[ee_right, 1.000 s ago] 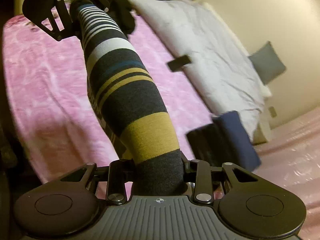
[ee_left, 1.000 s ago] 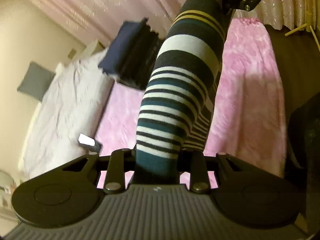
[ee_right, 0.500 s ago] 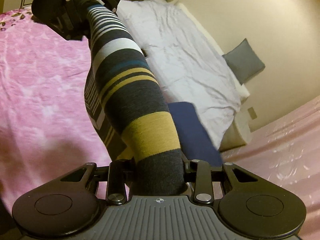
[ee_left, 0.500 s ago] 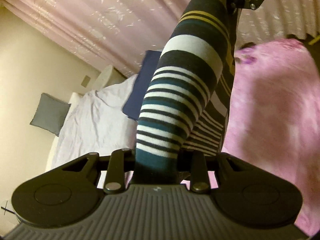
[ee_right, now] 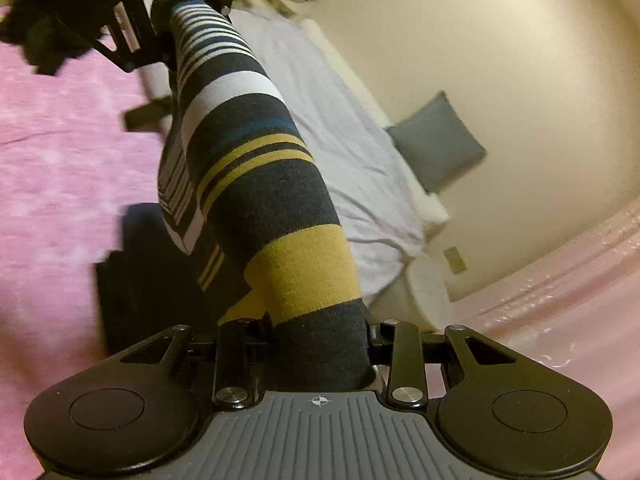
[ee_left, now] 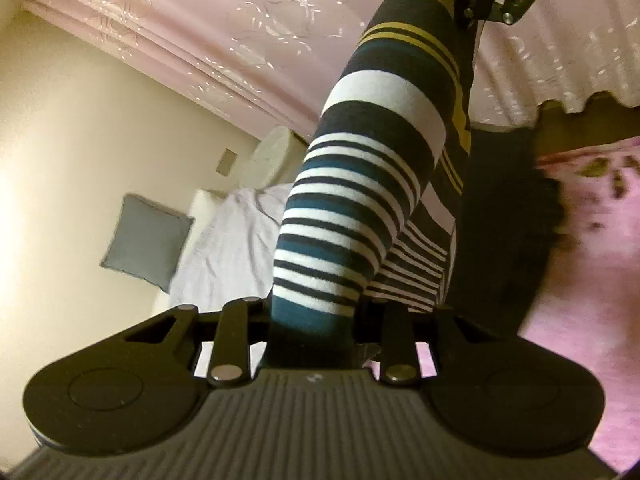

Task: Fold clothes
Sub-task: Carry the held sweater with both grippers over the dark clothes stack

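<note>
I have the striped garment [ee_left: 360,208] strung in the air between my two tools, one end in each: the left tool [ee_left: 312,332] is clamped on the teal-and-white striped end, and the right tool [ee_right: 320,352] is clamped on the dark grey end just below the broad mustard band. In each wrist view the cloth runs as a bunched band from my near tool up to the other one at the top of the frame, with a loose part of the same striped fabric hanging beneath it. It hangs clear above the pink blanket [ee_right: 60,168], touching nothing I can see, with the white duvet [ee_right: 344,148] and a grey cushion [ee_right: 438,140] beyond. By my reckoning the job is only begun: the piece is picked up and stretched, but no fold has been laid. A dark heap [ee_left: 500,240] on the blanket may be more clothing to do, though I cannot tell.
</note>
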`<action>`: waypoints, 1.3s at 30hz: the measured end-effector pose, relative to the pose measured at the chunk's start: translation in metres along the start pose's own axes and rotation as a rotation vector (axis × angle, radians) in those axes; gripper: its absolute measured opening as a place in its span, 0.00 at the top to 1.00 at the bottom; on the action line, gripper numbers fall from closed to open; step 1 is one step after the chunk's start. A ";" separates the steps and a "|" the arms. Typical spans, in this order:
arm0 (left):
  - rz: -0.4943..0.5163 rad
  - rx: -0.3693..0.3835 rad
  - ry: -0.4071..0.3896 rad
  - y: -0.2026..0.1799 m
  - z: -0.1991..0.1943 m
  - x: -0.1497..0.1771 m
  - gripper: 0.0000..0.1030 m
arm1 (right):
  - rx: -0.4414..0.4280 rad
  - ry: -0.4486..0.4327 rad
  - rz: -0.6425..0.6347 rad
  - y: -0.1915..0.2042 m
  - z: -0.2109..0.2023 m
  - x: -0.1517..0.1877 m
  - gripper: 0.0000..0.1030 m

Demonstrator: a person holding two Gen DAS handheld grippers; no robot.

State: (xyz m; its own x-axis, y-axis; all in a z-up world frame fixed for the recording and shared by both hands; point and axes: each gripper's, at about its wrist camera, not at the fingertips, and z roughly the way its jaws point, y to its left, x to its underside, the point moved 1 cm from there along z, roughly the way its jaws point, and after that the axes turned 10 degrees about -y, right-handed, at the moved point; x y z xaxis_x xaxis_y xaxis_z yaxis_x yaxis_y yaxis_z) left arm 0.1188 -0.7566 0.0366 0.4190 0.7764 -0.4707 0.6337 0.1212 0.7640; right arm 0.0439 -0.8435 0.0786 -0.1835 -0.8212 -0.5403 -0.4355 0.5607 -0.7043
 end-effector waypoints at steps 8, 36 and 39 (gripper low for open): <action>0.048 -0.120 -0.049 -0.026 0.106 0.026 0.75 | 0.170 -0.016 -0.079 0.043 0.081 0.077 0.66; 0.190 0.007 0.019 -0.205 0.163 0.114 0.75 | 0.021 0.153 -0.004 0.154 0.085 0.128 0.67; 0.147 -0.001 0.026 -0.192 0.155 0.108 0.75 | 0.028 0.141 0.012 0.145 0.073 0.113 0.68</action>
State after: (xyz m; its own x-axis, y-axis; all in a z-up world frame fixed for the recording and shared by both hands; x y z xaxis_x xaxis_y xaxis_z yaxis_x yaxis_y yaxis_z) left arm 0.1432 -0.7914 -0.2292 0.4904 0.8015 -0.3421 0.5663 0.0053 0.8242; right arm 0.0242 -0.8473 -0.1181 -0.3110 -0.8201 -0.4803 -0.4085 0.5717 -0.7115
